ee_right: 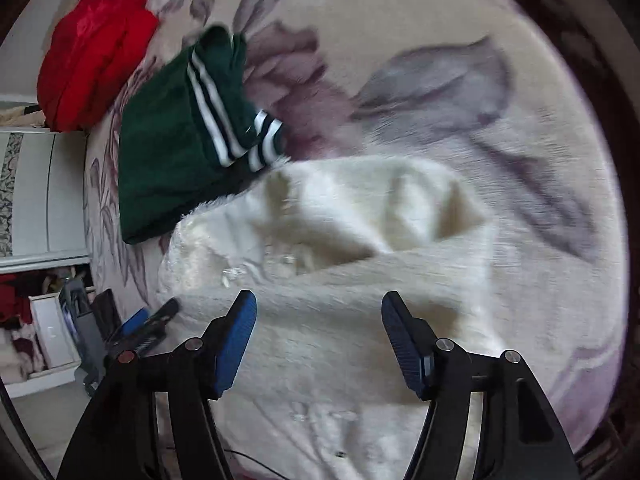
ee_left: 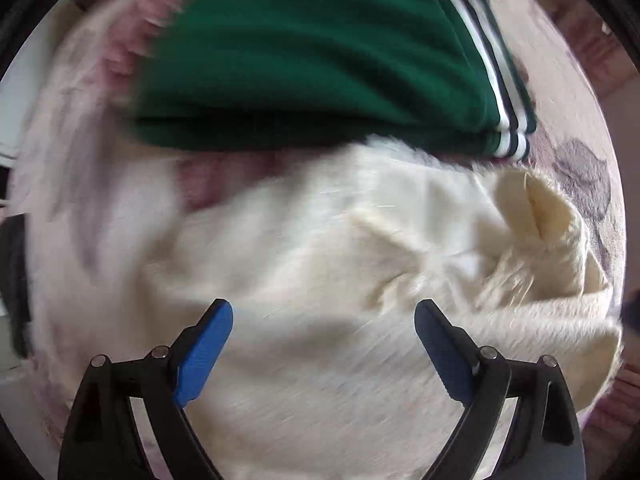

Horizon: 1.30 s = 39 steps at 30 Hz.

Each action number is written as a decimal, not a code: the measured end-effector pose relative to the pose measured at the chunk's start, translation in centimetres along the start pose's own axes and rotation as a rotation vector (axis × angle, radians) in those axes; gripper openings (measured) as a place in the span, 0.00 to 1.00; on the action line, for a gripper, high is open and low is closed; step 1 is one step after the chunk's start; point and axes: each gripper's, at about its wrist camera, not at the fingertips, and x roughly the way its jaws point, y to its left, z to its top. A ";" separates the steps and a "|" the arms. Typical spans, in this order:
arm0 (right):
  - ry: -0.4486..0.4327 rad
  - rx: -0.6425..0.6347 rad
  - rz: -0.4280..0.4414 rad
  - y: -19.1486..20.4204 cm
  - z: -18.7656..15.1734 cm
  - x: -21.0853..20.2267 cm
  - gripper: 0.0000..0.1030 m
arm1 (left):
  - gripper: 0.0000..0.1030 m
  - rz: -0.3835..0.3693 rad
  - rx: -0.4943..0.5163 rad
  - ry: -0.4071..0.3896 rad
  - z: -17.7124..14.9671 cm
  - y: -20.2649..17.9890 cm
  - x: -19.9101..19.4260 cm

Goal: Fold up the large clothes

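Note:
A fluffy cream-white garment (ee_left: 360,264) lies crumpled on the bed, with a cuffed sleeve end (ee_left: 536,208) sticking up at the right. It also shows in the right wrist view (ee_right: 360,248), partly bunched. My left gripper (ee_left: 324,312) is open just above the garment, holding nothing. My right gripper (ee_right: 318,304) is open over the garment's near part, empty. The left gripper (ee_right: 150,316) shows at the garment's left edge in the right wrist view. Both views are motion-blurred.
A folded green garment (ee_left: 312,64) with white and dark stripes lies just beyond the cream one, also in the right wrist view (ee_right: 176,136). A red cushion (ee_right: 92,52) sits at the bed's far left. The floral bedspread (ee_right: 460,92) extends right. Shelves (ee_right: 40,200) stand left.

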 end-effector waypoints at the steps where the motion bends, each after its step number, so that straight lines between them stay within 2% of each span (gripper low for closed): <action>1: 0.031 0.021 0.009 0.5 0.9 2.4 0.65 | 0.88 -0.030 -0.003 0.046 0.9 -0.8 1.6; 3: 0.076 0.090 0.031 0.5 2.2 6.6 0.65 | 0.88 -0.048 -0.010 0.102 2.2 -1.9 4.0; 4: 0.098 0.119 0.041 0.3 2.7 8.3 0.65 | 0.82 -0.042 -0.004 0.119 2.8 -2.5 5.2; 5: 0.116 0.160 0.038 0.0 3.0 10.1 0.65 | 0.76 -0.025 -0.002 0.123 3.2 -2.9 6.0; 6: 0.125 0.191 0.042 -0.3 3.3 11.3 0.65 | 0.76 0.001 -0.003 0.115 3.5 -3.2 6.4; 7: 0.130 0.212 0.043 -0.6 3.4 12.4 0.65 | 0.71 0.015 -0.012 0.100 3.6 -3.5 6.4; 8: 0.116 0.235 0.033 -0.9 3.4 13.0 0.63 | 0.47 0.024 -0.004 0.071 3.7 -3.8 6.0; 9: 0.097 0.263 0.016 -1.1 3.3 13.1 0.50 | 0.28 0.048 0.008 0.038 3.8 -4.2 5.4; 10: 0.078 0.280 0.008 -1.2 3.1 13.1 0.28 | 0.07 0.077 0.014 0.009 3.8 -4.4 4.6; 11: 0.062 0.287 -0.001 -1.0 3.0 12.8 0.25 | 0.00 0.057 0.010 -0.011 3.8 -4.5 4.0; 13: 0.029 0.294 -0.007 -0.4 2.7 11.9 0.02 | 0.00 0.018 -0.013 -0.030 4.1 -4.3 3.2; 16: 0.013 0.296 0.027 1.2 3.0 10.9 0.02 | 0.00 -0.007 -0.012 -0.053 5.2 -4.6 2.6; 18: -0.011 0.264 0.023 2.8 3.7 10.3 0.01 | 0.00 -0.021 -0.007 -0.064 6.3 -4.8 2.2; 21: -0.042 0.217 0.061 5.2 5.1 9.7 0.00 | 0.00 -0.042 0.015 -0.074 8.1 -5.9 1.5; 23: 0.025 0.200 0.069 6.5 6.1 10.5 0.01 | 0.02 -0.015 0.028 -0.076 8.5 -6.2 1.2; 25: 0.080 0.144 0.084 7.4 6.2 10.8 0.01 | 0.04 0.033 0.034 -0.079 7.8 -5.7 0.7; 27: 0.102 0.050 0.112 8.1 5.3 10.5 0.01 | 0.04 0.038 0.018 -0.094 6.3 -4.6 0.2; 29: 0.141 -0.024 0.100 8.2 3.6 10.7 0.01 | 0.04 0.051 0.016 -0.117 4.2 -3.5 -0.1; 30: 0.156 -0.039 0.107 8.1 2.8 11.1 0.03 | 0.04 0.061 0.023 -0.116 3.4 -3.4 0.1; 31: 0.174 -0.040 0.118 7.9 2.2 11.7 0.10 | 0.05 0.090 0.032 -0.110 2.3 -3.6 0.5; 32: 0.198 -0.031 0.139 7.8 1.7 12.8 0.16 | 0.14 0.132 0.036 -0.103 1.3 -3.4 0.8; 33: 0.212 -0.028 0.151 7.9 1.5 13.7 0.31 | 0.24 0.168 0.037 -0.095 0.6 -3.2 1.4; 34: 0.220 -0.026 0.154 8.1 1.2 14.7 0.44 | 0.50 0.162 0.031 -0.092 0.0 -1.6 0.9; 35: 0.228 -0.028 0.157 8.2 1.0 15.6 0.48 | 0.70 0.146 0.015 -0.084 -0.6 -1.4 1.7; 36: 0.238 -0.033 0.165 8.6 0.8 16.6 0.49 | 0.74 0.143 0.009 -0.078 -0.9 -1.3 2.1; 39: 0.291 -0.052 0.253 10.5 0.1 19.5 0.49 | 0.76 0.155 -0.007 -0.073 -1.3 -1.8 2.6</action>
